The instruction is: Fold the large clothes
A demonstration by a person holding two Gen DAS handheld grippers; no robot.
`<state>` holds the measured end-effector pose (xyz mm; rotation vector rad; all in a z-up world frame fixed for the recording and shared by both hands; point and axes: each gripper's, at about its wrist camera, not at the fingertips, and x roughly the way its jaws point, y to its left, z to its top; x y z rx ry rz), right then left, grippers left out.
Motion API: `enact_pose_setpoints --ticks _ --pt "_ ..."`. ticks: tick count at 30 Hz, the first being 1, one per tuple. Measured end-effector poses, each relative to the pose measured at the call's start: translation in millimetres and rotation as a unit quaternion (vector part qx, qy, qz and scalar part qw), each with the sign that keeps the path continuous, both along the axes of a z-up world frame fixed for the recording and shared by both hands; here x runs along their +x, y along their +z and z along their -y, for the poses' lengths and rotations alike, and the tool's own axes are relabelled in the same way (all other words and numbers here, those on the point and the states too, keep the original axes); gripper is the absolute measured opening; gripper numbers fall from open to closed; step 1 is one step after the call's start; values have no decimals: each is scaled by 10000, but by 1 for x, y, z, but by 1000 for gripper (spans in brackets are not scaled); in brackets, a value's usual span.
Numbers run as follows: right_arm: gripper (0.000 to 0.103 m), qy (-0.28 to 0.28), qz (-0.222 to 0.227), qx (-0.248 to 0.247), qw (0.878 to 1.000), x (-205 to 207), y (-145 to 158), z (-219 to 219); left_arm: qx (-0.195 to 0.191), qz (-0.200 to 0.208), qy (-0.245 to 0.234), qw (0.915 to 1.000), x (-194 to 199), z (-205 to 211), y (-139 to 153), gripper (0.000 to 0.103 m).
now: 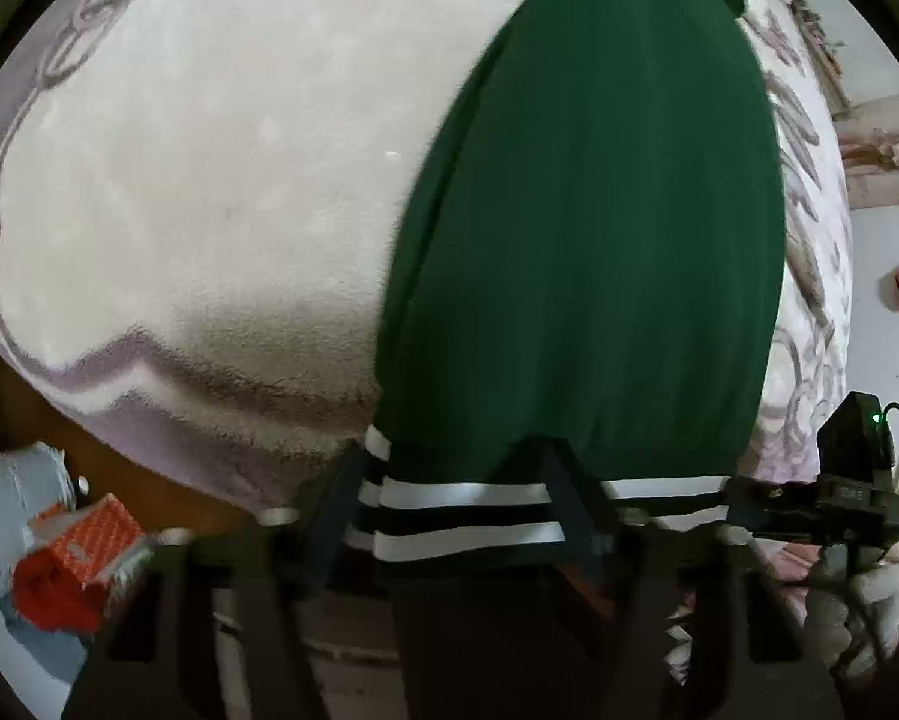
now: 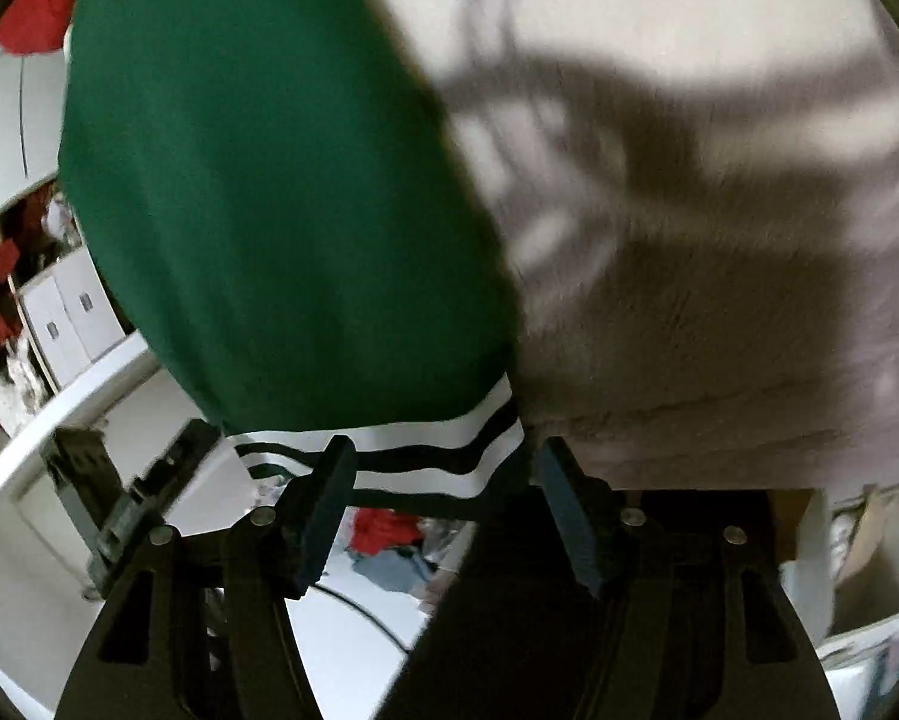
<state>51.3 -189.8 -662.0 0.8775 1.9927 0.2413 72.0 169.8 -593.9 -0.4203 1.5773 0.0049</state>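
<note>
A green garment [image 1: 581, 210] with a striped band [image 1: 467, 510] along its near edge is seen laid on a pale fleece blanket [image 1: 197, 180], stretching forward and away from both tools. The left gripper [image 1: 449, 516] is seen with its fingers spread fairly wide, the striped band lying between and just ahead of them; whether cloth is actually pinched cannot be told, since the band seems only to be straddled. The right gripper [image 2: 443, 504] is likewise held wide, with the band's corner [image 2: 389, 456] between its fingertips and the blanket edge just to its right. The band seems raised off the bed edge, with the floor visible beneath it in the right view, but how it is supported is not clear. Risks are judged as follows. If the fingers are closed too shallow, only the band's rim may be caught and the heavy cloth may be lost mid-lift. If they are closed too deep, the blanket may be pinched together with the garment, mainly on the right side where fleece is touching the band's corner, and the bedding would be dragged along. An uneven lift between the two sides may skew the fold line and leave the stripes misaligned. Both views are blurred, so fast motion is suspected and the grasp spot may be overshot. A red box [image 1: 89, 546] and clutter are seen below left of the left gripper, off the bed; these may be snagged if the cloth is swung low.
</note>
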Motion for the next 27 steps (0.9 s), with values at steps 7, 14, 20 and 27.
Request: enact_pose_setpoints --ticks 7,14,20,27 --pt "5 101 576 -406 9975 -13 50 -16 -131 691 558 9960 -12 -15 46 5" --pt "5 590 770 -794 9921 -19 59 -43 214 387 383 9983 -12 -23 -3 5" --pt "6 612 427 -855 9935 -13 7 -51 109 118 406 9990 -9 -30 -45 6" --pt "91 58 537 230 9983 -16 12 -3 -1149 282 628 9910 -15 -46 -15 73"
